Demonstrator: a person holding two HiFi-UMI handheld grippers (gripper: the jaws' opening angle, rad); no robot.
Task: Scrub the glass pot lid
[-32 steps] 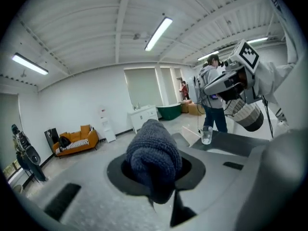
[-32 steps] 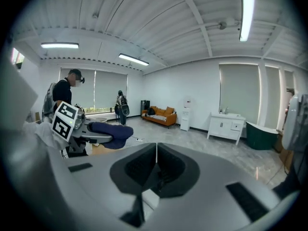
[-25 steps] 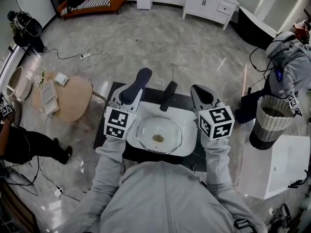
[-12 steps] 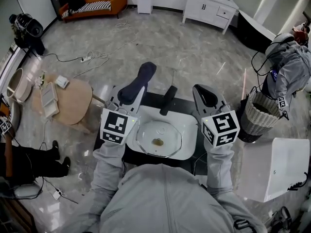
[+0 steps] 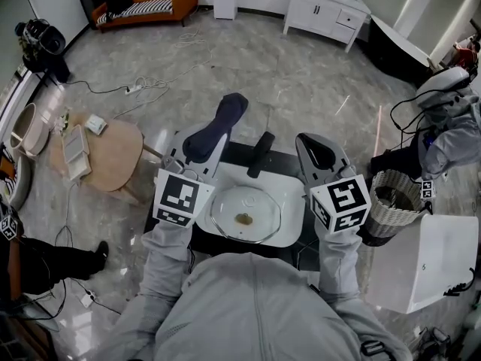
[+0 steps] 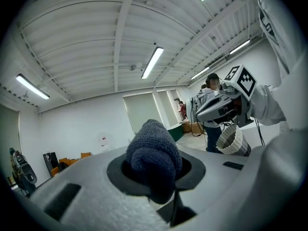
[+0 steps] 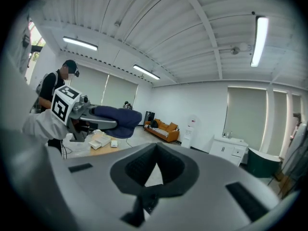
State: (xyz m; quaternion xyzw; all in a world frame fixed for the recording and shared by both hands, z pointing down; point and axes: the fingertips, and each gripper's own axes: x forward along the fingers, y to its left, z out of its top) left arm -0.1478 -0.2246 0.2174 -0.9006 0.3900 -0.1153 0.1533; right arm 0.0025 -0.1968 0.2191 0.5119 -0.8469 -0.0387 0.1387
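The glass pot lid (image 5: pixel 246 213) lies flat in a white basin (image 5: pixel 291 230), with a brown smear at its middle. My left gripper (image 5: pixel 201 145) is raised over the basin's left rim and points up and away. It is shut on a dark blue cloth (image 5: pixel 223 120); in the left gripper view the cloth (image 6: pixel 153 157) bulges out between the jaws. My right gripper (image 5: pixel 316 151) is held up over the basin's right rim, shut with nothing in it. The right gripper view shows its pads (image 7: pixel 137 170) meeting in front of the room. Neither gripper touches the lid.
A black bar (image 5: pixel 261 153) stands at the basin's far edge. A wicker basket (image 5: pixel 392 203) and a white box (image 5: pixel 428 258) are to the right, next to a bent-over person (image 5: pixel 449 126). A round wooden table (image 5: pixel 105 150) is to the left, with cables on the floor.
Both grippers have stayed raised; the cloth's tip rose slightly up and right. The wicker basket at the right has shifted left and nearer, and the person beside it has moved.
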